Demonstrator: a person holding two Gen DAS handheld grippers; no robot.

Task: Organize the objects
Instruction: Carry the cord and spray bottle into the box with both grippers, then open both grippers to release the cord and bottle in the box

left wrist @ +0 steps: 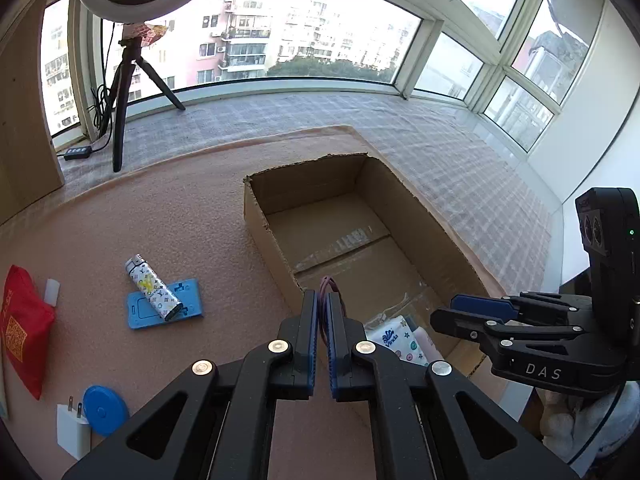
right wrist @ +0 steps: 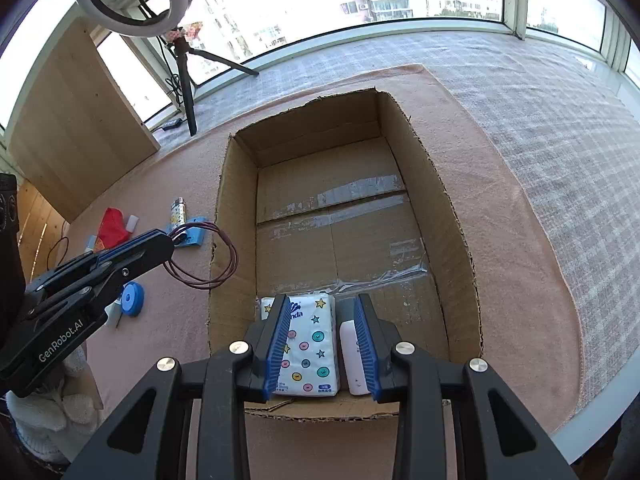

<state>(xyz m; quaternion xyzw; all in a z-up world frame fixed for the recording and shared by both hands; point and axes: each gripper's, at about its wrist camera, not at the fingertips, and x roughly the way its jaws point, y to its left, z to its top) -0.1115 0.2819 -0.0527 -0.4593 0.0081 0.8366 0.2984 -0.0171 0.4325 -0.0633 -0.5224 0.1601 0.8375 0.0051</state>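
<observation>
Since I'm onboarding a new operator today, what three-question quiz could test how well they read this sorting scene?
1. True or false: the left claw is shut on a loop of thin purple-brown cord.
2. Which item already lies in the cardboard box? A) the patterned lighter B) the tissue pack C) the blue disc
3. Fill in: the patterned lighter rests partly on a blue ____ card.

Key:
1. True; the cord hangs from its closed tips near the box's left wall.
2. B; the tissue pack lies at the near end beside a small white device, under the open right claw.
3. Rectangular.
</observation>
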